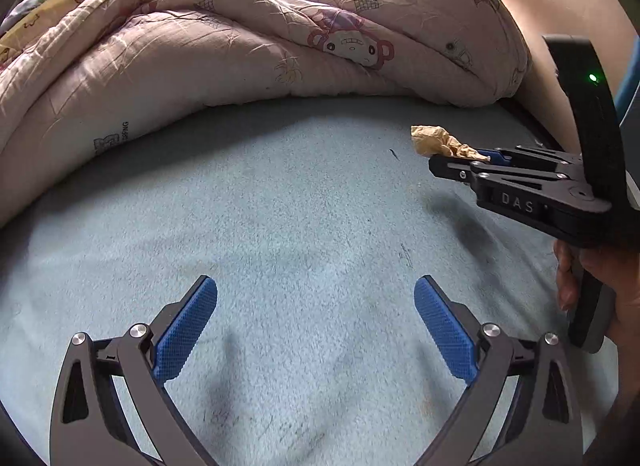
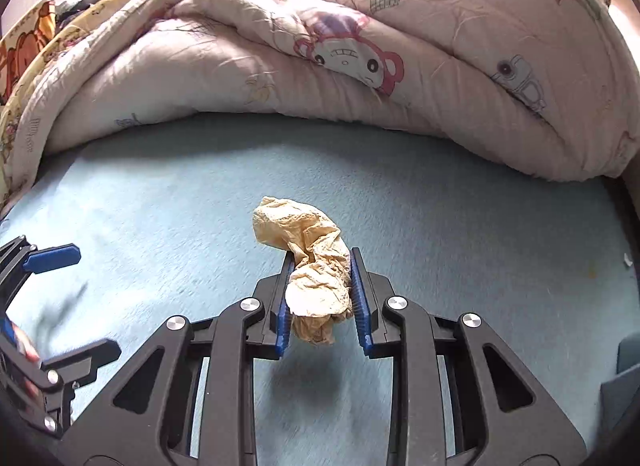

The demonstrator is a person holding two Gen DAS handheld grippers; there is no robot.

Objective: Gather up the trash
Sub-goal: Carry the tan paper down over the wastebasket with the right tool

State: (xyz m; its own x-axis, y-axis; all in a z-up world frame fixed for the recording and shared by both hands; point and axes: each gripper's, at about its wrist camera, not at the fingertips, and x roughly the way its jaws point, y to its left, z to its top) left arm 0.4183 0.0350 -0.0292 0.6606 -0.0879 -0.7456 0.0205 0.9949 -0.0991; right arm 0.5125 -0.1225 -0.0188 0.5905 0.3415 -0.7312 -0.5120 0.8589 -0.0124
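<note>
Right wrist view: the right gripper [image 2: 322, 262] pinches a crumpled tan paper wad [image 2: 308, 258] between its blue pads [image 2: 359, 306], lifted just above the light blue bed sheet [image 2: 160, 205]. A pink cartoon quilt [image 2: 320, 65] lies bunched behind. The left gripper [image 1: 316, 306] stands wide with nothing in it, over the sheet.
</note>
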